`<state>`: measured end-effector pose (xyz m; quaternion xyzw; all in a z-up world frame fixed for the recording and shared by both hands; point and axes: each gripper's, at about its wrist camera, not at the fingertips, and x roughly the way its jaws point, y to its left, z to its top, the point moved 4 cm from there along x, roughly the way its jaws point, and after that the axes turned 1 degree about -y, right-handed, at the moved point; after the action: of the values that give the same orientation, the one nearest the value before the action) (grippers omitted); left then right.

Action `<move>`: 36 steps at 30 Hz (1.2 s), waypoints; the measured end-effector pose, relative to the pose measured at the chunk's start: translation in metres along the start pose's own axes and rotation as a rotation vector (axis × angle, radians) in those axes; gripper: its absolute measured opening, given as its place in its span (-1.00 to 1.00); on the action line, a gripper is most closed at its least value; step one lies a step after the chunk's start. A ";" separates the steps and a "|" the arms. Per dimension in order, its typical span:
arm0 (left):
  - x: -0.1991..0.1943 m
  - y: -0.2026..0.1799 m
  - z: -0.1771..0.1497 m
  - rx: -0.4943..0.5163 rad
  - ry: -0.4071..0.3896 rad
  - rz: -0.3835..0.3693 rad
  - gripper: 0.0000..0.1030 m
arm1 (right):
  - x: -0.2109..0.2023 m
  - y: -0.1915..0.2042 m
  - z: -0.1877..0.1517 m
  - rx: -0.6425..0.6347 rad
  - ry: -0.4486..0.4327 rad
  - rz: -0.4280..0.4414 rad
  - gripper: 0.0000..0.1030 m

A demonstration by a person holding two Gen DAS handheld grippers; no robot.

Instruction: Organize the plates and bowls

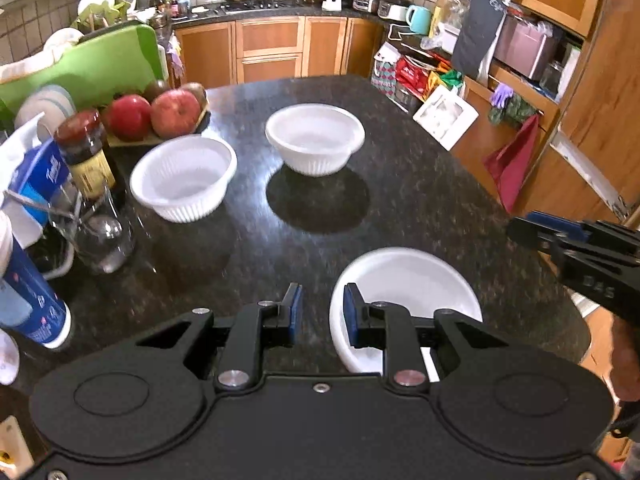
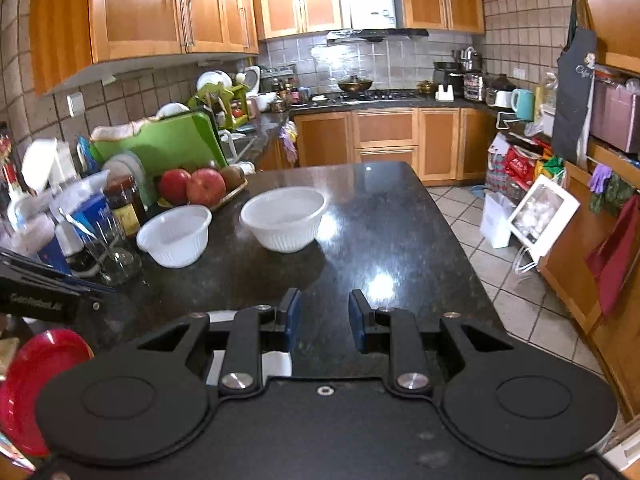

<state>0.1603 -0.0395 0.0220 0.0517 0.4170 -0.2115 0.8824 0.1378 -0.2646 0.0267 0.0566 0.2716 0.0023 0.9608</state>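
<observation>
Table carries three bowls. Far bowl sits near the middle; second bowl lies to its left, apart from it, slightly nearer. Third bowl sits at the near edge, right of centre, partly under the left claw. Behind the second bowl: apples on a tray. Left of the second bowl: a jar with a glass in front of it. Right claw hangs over the near table; a plate lies to its left.

White ribbed bowls, speckled black counter, red plate
</observation>
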 end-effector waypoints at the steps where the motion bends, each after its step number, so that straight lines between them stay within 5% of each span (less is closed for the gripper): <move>1: 0.001 0.000 0.005 -0.002 -0.002 0.001 -0.38 | 0.002 -0.007 0.008 0.017 0.010 0.022 -0.48; 5: 0.004 0.000 0.030 -0.019 -0.020 0.023 -0.38 | 0.013 -0.031 0.034 0.074 0.034 0.088 -0.47; 10: 0.021 0.000 0.061 -0.070 -0.037 0.080 -0.38 | 0.040 -0.047 0.068 -0.005 0.035 0.103 -0.46; 23: 0.106 0.009 0.118 -0.232 0.105 0.147 -0.38 | 0.168 -0.060 0.136 -0.117 0.191 0.259 -0.46; 36: 0.171 0.024 0.137 -0.316 0.195 0.226 -0.38 | 0.276 -0.046 0.135 -0.135 0.335 0.341 -0.46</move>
<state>0.3642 -0.1113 -0.0209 -0.0206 0.5198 -0.0375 0.8532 0.4427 -0.3155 -0.0080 0.0362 0.4128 0.1916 0.8897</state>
